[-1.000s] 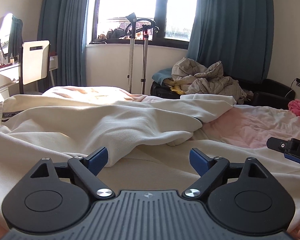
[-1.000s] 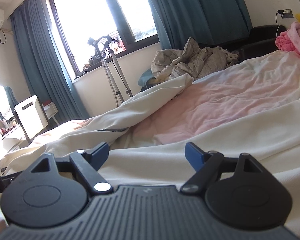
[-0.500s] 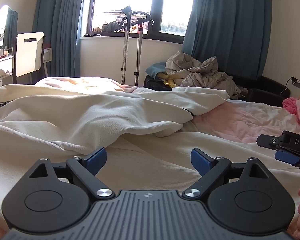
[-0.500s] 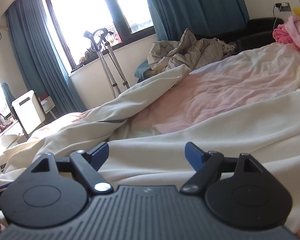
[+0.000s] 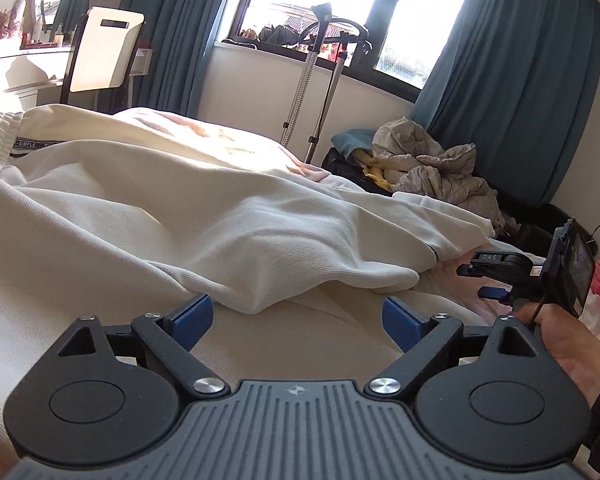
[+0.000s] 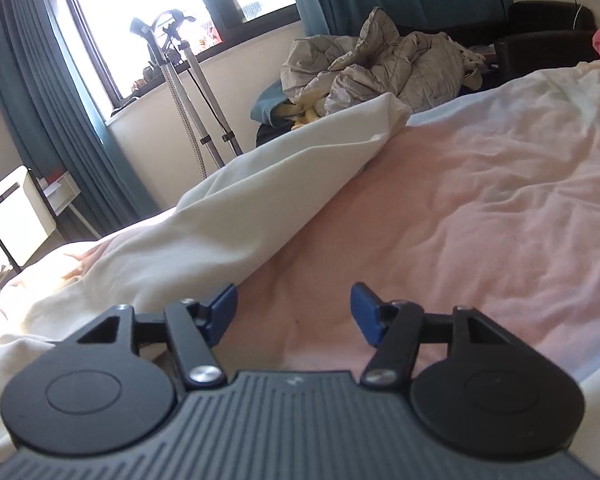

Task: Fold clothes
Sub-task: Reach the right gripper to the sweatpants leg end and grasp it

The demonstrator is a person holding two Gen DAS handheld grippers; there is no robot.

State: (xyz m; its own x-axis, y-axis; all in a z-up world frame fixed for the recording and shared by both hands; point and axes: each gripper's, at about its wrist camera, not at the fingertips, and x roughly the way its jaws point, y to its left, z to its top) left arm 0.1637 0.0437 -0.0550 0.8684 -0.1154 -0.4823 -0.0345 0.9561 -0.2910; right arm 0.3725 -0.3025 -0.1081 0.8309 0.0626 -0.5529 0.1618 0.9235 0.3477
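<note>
The bed (image 6: 500, 200), under a pink sheet, carries a cream garment (image 5: 180, 220) spread across its left part, one sleeve (image 6: 260, 184) running toward the far edge. Past the far edge, a grey quilt (image 6: 380, 64) is heaped on a dark couch (image 6: 540, 36) below the window. The left gripper (image 5: 296, 316) hangs over the garment's near part, jaws spread wide and empty. The right gripper (image 6: 294, 308) hangs over bare sheet just beside the sleeve's edge, likewise spread and empty; a hand (image 5: 564, 344) grips its handle. No containers show.
</note>
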